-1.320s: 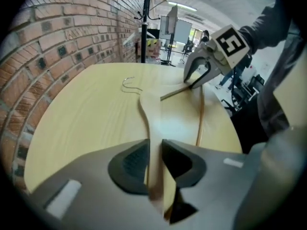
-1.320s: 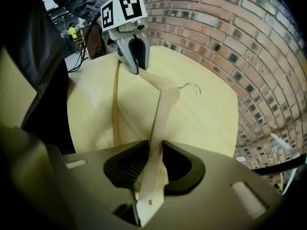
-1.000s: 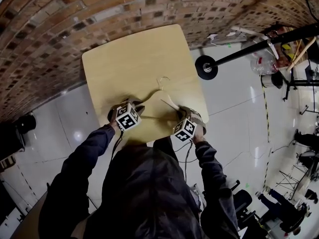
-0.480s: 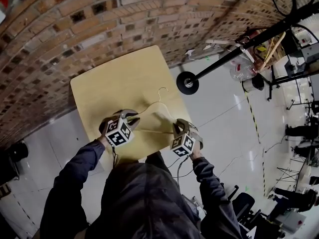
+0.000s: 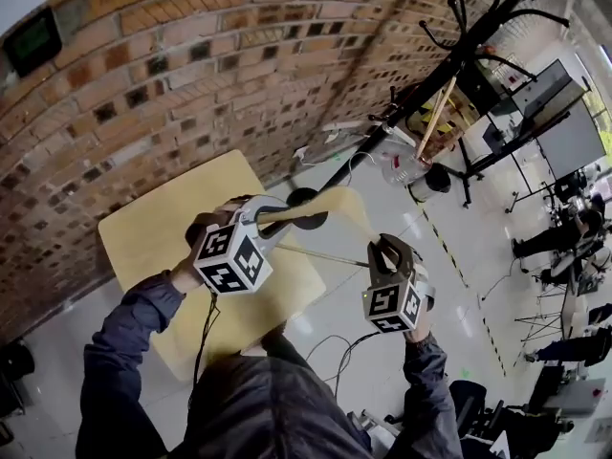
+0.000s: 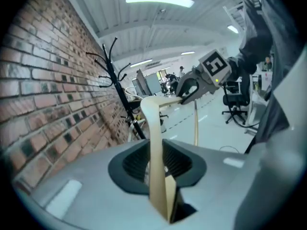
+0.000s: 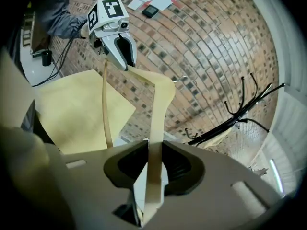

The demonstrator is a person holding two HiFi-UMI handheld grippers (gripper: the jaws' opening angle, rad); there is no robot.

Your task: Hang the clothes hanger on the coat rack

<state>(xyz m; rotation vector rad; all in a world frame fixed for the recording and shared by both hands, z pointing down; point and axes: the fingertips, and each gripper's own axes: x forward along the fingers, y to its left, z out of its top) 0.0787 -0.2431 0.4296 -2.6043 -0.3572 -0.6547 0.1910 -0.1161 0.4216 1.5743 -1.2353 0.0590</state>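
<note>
L gripper (image 5: 262, 216) & R gripper (image 5: 386, 249) were each clamped on one end of the wooden clothes hanger (image 5: 346, 202), held in mid-air above the table (image 5: 143, 242), apart from the black coat rack (image 5: 449, 65).

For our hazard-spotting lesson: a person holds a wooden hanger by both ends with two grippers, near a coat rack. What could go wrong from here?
1. The left gripper and right gripper each pinch only a thin end of the hanger; uneven movement could twist it loose.
2. The rack already carries an other hanger, so the new one might snag on it or knock it off.
</note>
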